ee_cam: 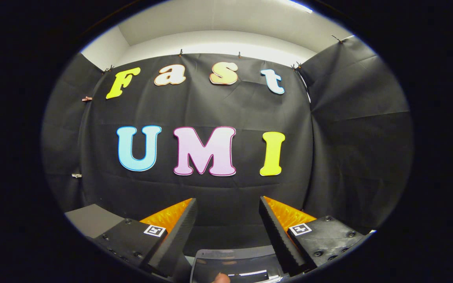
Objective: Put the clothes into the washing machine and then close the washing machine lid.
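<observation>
Gripper point(228, 214) fingers spread wide apart, nothing between them, aimed at the black cloth wall point(226, 110). Square black-and-white marker tags point(155, 230) sit on both finger mounts. Clear washing machine lid point(236, 267) sits low between the fingers; no readable labels.

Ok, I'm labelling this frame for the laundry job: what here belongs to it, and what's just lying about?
Job: open tool, holding nothing; clear panel low between its fingers, possibly the washer lid.
Just there: black cloth wall; grey surface; wall clips.
</observation>
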Motion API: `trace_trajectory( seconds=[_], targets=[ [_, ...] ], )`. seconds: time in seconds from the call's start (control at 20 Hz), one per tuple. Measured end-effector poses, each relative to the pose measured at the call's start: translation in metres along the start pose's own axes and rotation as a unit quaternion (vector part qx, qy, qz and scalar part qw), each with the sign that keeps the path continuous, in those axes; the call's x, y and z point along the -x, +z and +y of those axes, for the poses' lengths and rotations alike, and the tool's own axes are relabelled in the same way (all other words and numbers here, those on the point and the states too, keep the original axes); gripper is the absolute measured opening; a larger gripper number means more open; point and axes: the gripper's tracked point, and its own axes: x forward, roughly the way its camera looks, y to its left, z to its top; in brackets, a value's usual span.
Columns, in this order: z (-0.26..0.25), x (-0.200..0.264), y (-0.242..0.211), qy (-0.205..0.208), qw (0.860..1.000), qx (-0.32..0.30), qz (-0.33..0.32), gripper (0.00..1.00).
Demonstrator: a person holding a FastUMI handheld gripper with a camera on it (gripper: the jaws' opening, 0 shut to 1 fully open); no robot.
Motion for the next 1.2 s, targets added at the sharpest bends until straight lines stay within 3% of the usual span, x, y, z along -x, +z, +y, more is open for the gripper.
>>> trace_trajectory(
  seconds=[1.2],
  targets=[
    [-0.011,0.007,0.019,-0.015,1.0,-0.012,-0.019,0.98]
  ],
)
